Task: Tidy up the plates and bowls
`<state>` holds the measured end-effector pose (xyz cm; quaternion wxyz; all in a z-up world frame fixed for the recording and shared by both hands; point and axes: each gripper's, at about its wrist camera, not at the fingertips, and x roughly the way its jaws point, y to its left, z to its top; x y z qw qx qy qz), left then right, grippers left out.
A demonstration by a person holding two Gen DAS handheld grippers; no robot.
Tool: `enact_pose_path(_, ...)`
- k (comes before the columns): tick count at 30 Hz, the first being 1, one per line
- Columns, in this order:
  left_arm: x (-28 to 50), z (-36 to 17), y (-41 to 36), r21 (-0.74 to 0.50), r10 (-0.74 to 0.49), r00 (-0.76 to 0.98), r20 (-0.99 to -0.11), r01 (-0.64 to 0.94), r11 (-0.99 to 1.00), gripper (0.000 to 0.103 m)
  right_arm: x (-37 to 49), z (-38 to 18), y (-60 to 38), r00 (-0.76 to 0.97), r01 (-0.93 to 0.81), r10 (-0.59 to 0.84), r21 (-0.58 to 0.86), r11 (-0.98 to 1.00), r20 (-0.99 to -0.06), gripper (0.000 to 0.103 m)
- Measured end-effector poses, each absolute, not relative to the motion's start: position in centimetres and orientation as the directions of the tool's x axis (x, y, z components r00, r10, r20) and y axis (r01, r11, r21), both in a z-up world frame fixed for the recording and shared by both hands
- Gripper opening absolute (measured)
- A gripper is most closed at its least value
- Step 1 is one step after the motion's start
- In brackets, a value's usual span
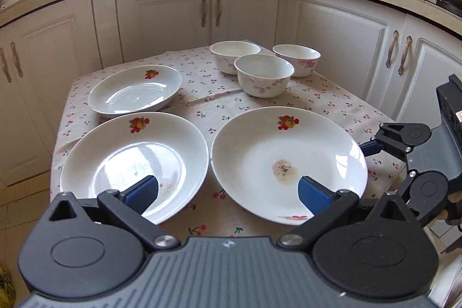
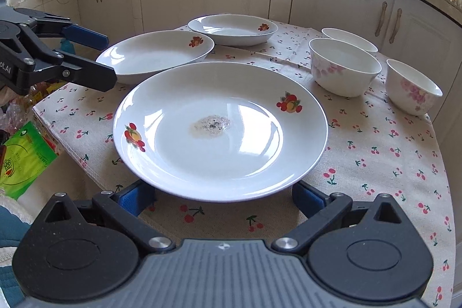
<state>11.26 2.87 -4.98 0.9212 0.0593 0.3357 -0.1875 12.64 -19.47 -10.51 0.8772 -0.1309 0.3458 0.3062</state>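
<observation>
two tools (image 1: 228,194) (image 2: 222,198) spread wide, green packet (image 2: 24,160) only in right view

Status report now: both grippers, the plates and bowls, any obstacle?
Left gripper open, empty, above two near plates. Right gripper open at stained plate rim, not gripping. Three plates, three bowls unstacked on tablecloth. Nothing in the way.

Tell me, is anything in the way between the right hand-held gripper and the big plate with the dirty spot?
Nothing visible is. The right hand-held gripper sits open right at the near rim of the stained plate, with only cherry tablecloth between. The left hand-held gripper hovers off to the side, over the next plate.
</observation>
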Motion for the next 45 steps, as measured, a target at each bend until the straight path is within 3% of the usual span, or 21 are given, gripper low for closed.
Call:
enact_pose_path(6,14.8,-4.5,1.8,-0.097,-0.4,0.631,-0.665,0.458,0.884,0.102,12.2,-10.8,-19.7,0.598,-0.625,0.462,-0.021,0.78,-0.656,0.103)
enact_pose_path(22,23.3,-6.0,-3.3,-0.001,-0.387,0.48,-0.787,0.626,0.78,0.102,12.0,-11.1,-19.9,0.615,-0.625,0.476,-0.02,0.781,-0.628,0.103)
enact_pose_path(30,25.0,-7.5,-4.2,-0.022,-0.37,0.383,-0.846,0.67,0.742,0.099,12.3,-11.0,-19.5,0.607,-0.639,0.487,-0.021,0.769,-0.628,0.103)
enact_pose_path(36,25.3,-7.6,-4.3,-0.063,-0.39,0.334,-0.858,0.685,0.725,0.096,12.5,-11.0,-19.6,0.598,-0.645,0.492,-0.015,0.764,-0.632,0.103)
enact_pose_path(38,25.3,-7.6,-4.4,-0.068,-0.39,0.323,-0.862,0.69,0.721,0.09,12.5,-11.0,-19.6,0.597,-0.645,0.492,-0.014,0.764,-0.634,0.103)
enact_pose_path(45,25.4,-7.5,-4.2,-0.096,-0.403,0.305,-0.863,0.685,0.723,0.09,12.6,-10.8,-19.7,0.593,-0.647,0.489,-0.017,0.762,-0.64,0.103)
